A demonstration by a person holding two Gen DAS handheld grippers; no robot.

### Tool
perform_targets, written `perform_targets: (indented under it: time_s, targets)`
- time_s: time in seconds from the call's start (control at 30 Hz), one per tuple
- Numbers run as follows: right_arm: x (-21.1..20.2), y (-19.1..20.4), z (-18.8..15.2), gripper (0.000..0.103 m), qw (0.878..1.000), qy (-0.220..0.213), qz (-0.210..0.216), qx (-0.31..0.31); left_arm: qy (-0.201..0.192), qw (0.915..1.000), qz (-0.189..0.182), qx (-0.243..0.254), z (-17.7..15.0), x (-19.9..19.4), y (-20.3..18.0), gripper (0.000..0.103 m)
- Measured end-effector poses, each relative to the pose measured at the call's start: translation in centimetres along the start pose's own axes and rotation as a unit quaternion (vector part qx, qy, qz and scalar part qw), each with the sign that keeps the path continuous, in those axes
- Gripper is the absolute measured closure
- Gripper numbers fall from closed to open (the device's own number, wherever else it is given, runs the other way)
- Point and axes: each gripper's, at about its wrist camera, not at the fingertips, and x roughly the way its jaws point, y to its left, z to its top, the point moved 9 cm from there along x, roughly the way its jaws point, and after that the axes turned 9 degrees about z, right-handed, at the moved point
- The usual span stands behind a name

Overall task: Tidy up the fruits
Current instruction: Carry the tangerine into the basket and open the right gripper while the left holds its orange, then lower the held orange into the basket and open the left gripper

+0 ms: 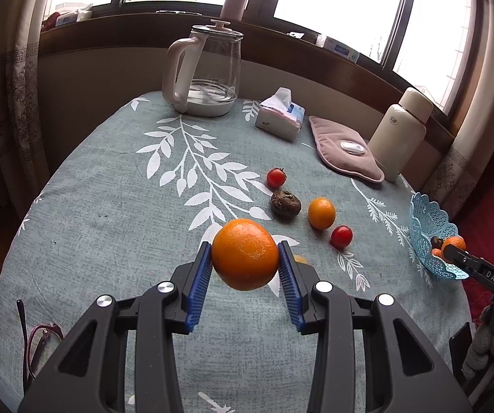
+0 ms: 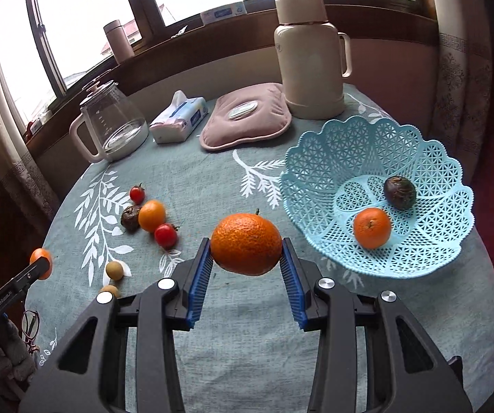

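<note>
1. Pinching an orange [image 1: 245,254] between its blue ribbed pads, the left gripper [image 1: 245,258] holds the fruit clear of the table.
2. The right gripper [image 2: 247,246] clamps a second orange [image 2: 246,243], one with a short stem, in the same way, raised beside the basket.
3. A pale blue lattice basket [image 2: 315,158] sits on the table's right side; inside lie a small orange [image 2: 372,228] and a dark wrinkled fruit [image 2: 400,192], apart from each other.
4. Loose on the cloth sits a cluster: two cherry tomatoes [image 1: 276,178] [image 1: 342,236], a brown shrivelled fruit [image 1: 285,204] and a small yellow-orange citrus [image 1: 321,213]. In the right wrist view the brown fruit and the citrus seem to touch.
5. Two small tan round fruits [image 2: 114,270] [image 2: 109,290] lie nearer the table's front left edge.
6. The table is round, covered by a grey-green tablecloth [image 1: 109,206] printed with white leaf sprays.
7. Along the far edge stand a glass kettle [image 1: 205,69], a tissue pack [image 1: 279,113], a pink padded warmer [image 1: 343,151] and a cream thermos [image 2: 310,55].
8. Glasses [image 1: 40,340] rest at the near left edge.
9. Behind, dark-framed windows [image 1: 333,0] and patterned curtains [image 1: 9,86] close the room.
</note>
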Motion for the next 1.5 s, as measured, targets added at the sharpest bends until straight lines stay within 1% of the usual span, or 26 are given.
perform_targets:
  time_s: [0.27,0.4,0.5,0.7,0.8,0.9,1.03,1.2,1.3,1.5]
  targets:
    - [-1.9,-7.2,1.2,0.062,0.997,-0.021,-0.051,0.056,0.005,1.0,-0.002,0.005,-0.4,0.2,-0.7,0.064]
    - [-2.1,-9.9,1.0,0.062,0.995,-0.02,-0.07,0.074,0.008,0.9999,-0.005,0.009,-0.5,0.3,-1.3,0.064]
    - [-2.2,-11.2,0.7,0.062,0.993,-0.018,-0.074,0.086,0.009,0.9998,-0.008,0.014,-0.5,0.3,-1.9,0.064]
    - [-2.2,-12.3,0.4,0.061,0.992,-0.016,-0.077,0.1,0.009,0.9995,-0.012,0.028,-0.5,0.3,-3.4,0.064]
    - [-2.5,-12.6,0.6,0.06,0.992,-0.022,-0.077,0.102,0.009,0.9993,-0.014,0.034,-0.5,0.3,-4.0,0.064]
    - [-3.0,-12.8,0.9,0.057,0.991,-0.03,-0.077,0.105,0.01,0.999,-0.017,0.041,-0.4,0.4,-4.8,0.064]
    - [-3.8,-12.8,1.1,0.056,0.991,-0.041,-0.072,0.109,0.012,0.9981,-0.023,0.056,-0.5,0.5,-6.4,0.064]
    - [-4.9,-12.4,1.5,0.056,0.99,-0.058,-0.061,0.111,0.01,0.9955,-0.038,0.086,-0.5,0.4,-9.6,0.064]
    - [-5.6,-12.4,1.8,0.049,0.99,-0.069,-0.056,0.113,0.007,0.9934,-0.048,0.104,-0.4,0.5,-11.9,0.064]
    - [-6.8,-12.7,2.4,0.049,0.988,-0.083,-0.046,0.123,0.01,0.9881,-0.073,0.135,-0.3,1.2,-16.8,0.064]
